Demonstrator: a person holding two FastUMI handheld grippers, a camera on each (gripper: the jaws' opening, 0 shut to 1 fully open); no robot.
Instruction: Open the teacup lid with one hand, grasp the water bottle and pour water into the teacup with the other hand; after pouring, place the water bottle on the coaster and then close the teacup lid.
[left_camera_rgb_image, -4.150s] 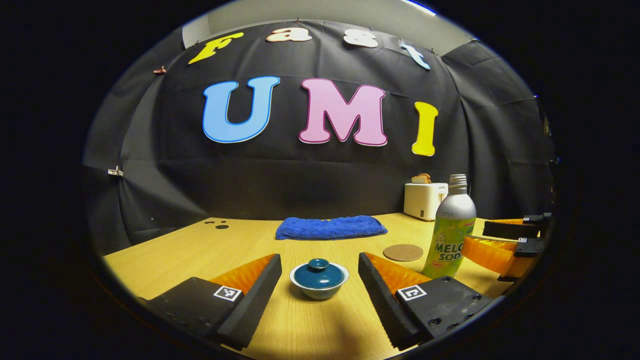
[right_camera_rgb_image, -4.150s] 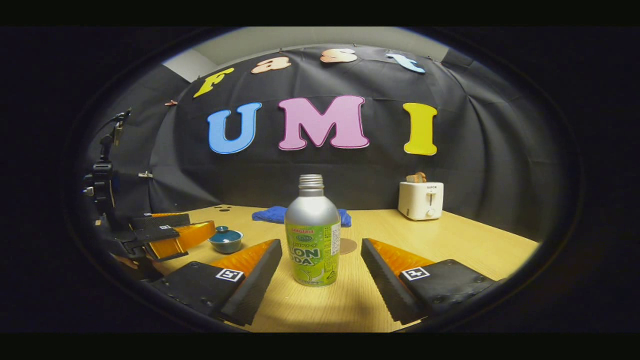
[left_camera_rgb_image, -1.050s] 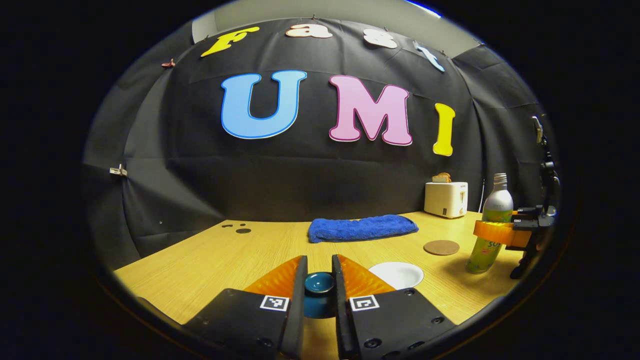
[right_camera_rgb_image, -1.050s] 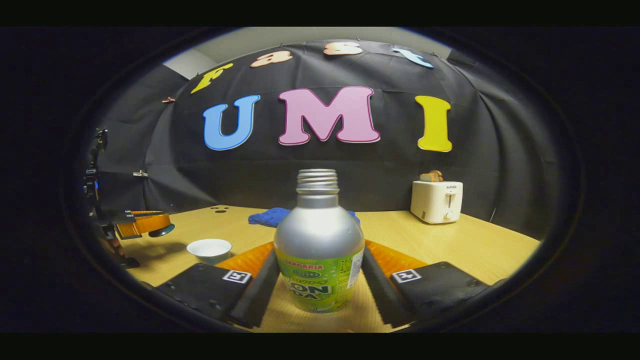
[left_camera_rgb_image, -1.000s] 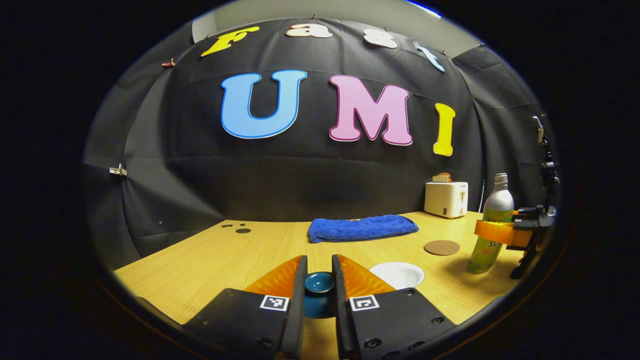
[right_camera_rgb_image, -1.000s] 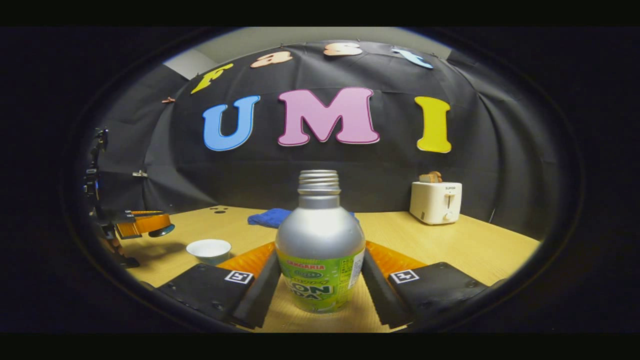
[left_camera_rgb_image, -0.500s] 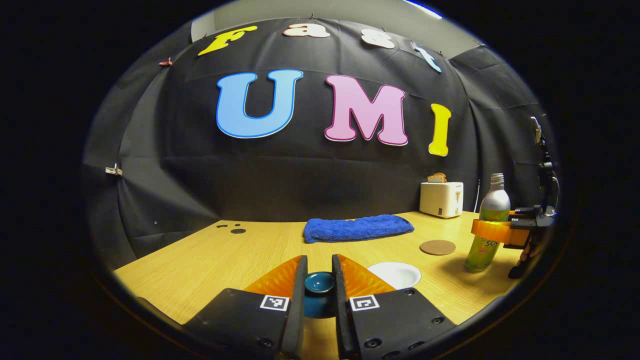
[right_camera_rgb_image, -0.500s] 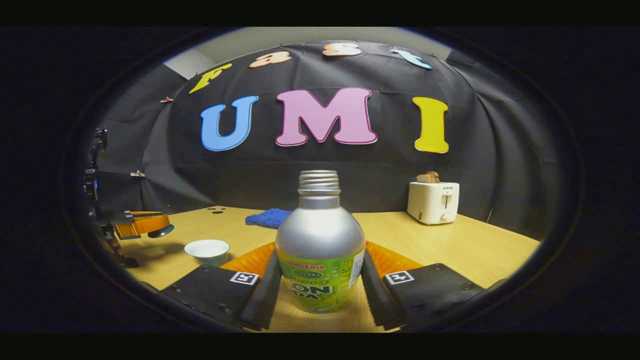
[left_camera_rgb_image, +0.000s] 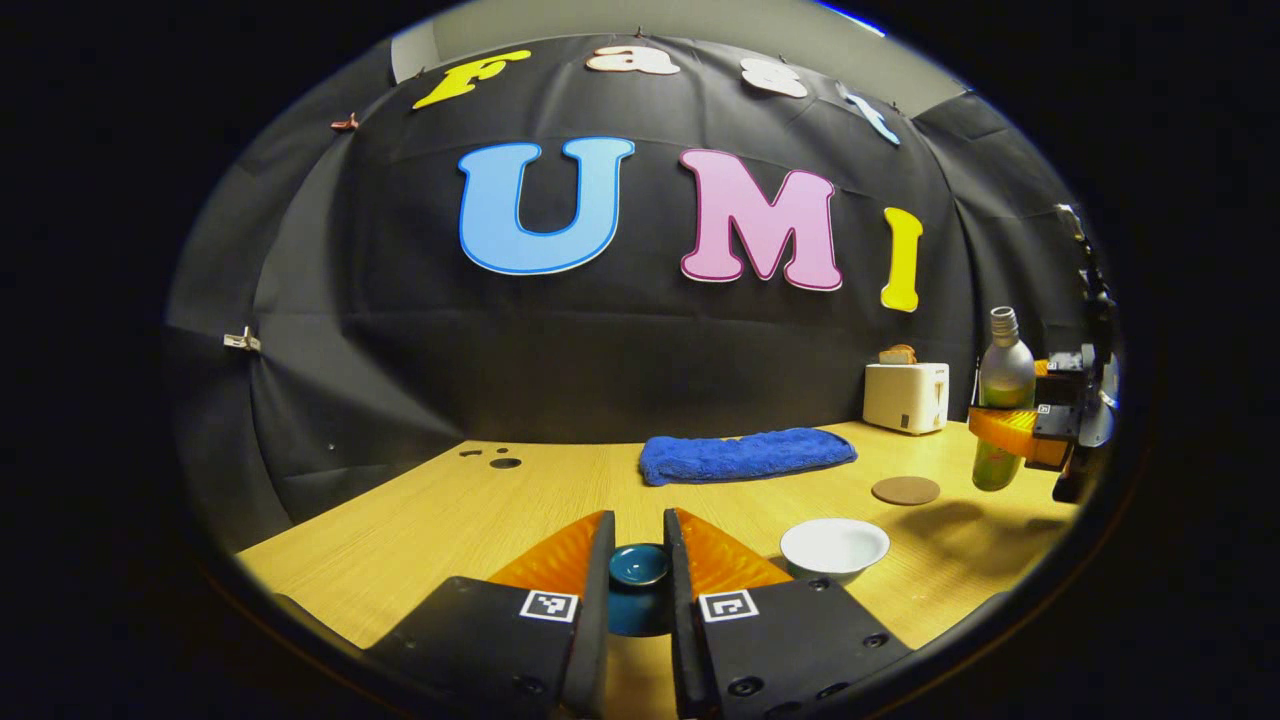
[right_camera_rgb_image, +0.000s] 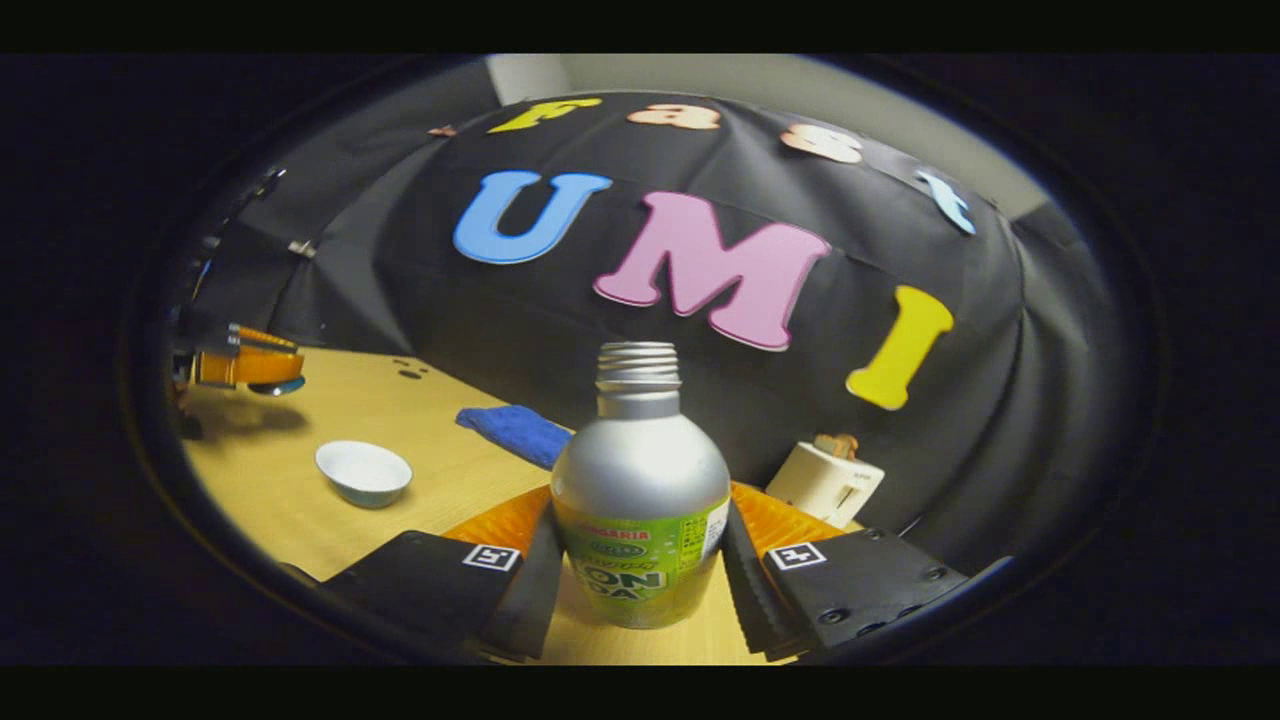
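Note:
In the left gripper view my left gripper (left_camera_rgb_image: 638, 590) is shut on the dark blue teacup lid (left_camera_rgb_image: 638, 566), held above the table left of the cup. The white teacup (left_camera_rgb_image: 834, 547) stands uncovered on the wooden table (left_camera_rgb_image: 450, 510). A round brown coaster (left_camera_rgb_image: 905, 490) lies beyond it. At far right the right gripper (left_camera_rgb_image: 1020, 432) holds the water bottle (left_camera_rgb_image: 1002, 372) lifted off the table. In the right gripper view my right gripper (right_camera_rgb_image: 640, 575) is shut on the silver and green water bottle (right_camera_rgb_image: 640, 500), uncapped and tilted with the view; the teacup (right_camera_rgb_image: 364, 472) lies far left, below the left gripper (right_camera_rgb_image: 240, 366).
A folded blue towel (left_camera_rgb_image: 745, 455) lies at the back of the table, and a white toaster (left_camera_rgb_image: 905, 396) stands at the back right. The towel (right_camera_rgb_image: 515, 430) and toaster (right_camera_rgb_image: 825, 484) also appear behind the bottle in the right gripper view.
The right gripper has raised the bottle off the table and rolled, so its view tilts. The left gripper still holds the lid, shifted slightly left of the cup.

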